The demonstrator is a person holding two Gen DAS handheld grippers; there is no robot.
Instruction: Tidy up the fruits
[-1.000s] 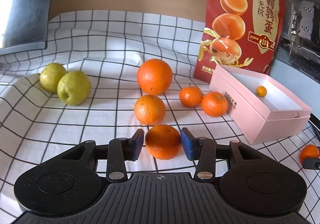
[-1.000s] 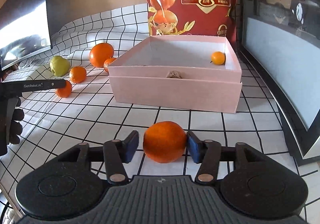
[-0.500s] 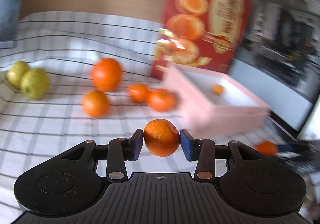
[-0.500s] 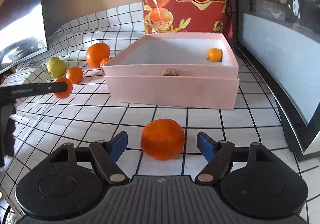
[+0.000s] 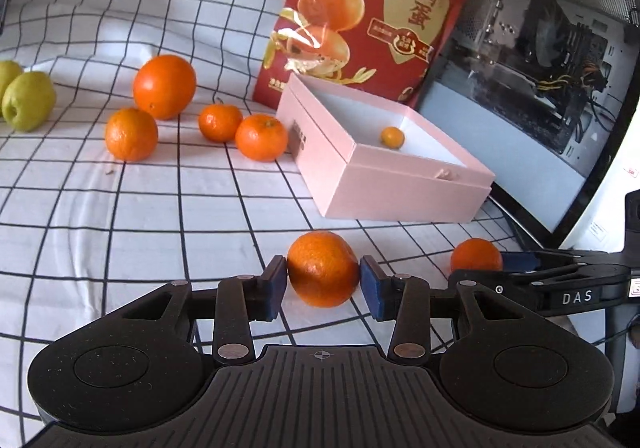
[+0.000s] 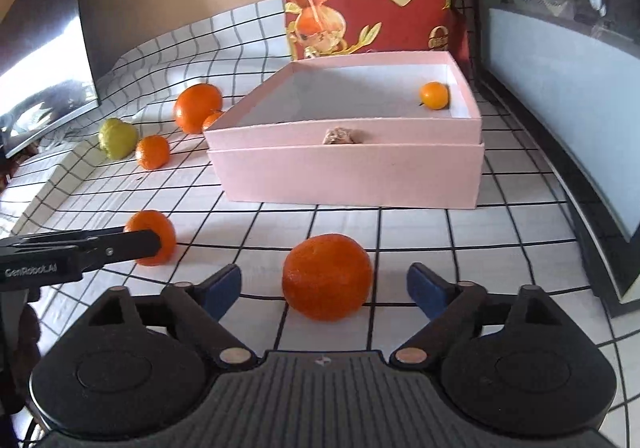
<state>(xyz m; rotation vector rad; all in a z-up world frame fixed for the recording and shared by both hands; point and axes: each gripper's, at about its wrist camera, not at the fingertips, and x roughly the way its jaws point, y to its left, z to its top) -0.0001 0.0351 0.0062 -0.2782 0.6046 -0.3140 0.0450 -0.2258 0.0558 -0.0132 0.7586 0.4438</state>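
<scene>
Now tangerine (image 5: 322, 269) clamped in left claw (image 5: 323, 286).

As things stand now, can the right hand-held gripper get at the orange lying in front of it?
Probably yes. The right hand-held gripper is open, and the orange lies on the checked cloth between its fingers with a gap on each side. Nothing stands between them; the pink box is farther back.

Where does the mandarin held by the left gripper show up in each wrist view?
Left wrist: the held mandarin sits bottom centre, clamped in the left gripper.
Right wrist: the same fruit is at the left edge, partly behind the left gripper's finger.
Shared landmark: the pink box beyond it.
</scene>
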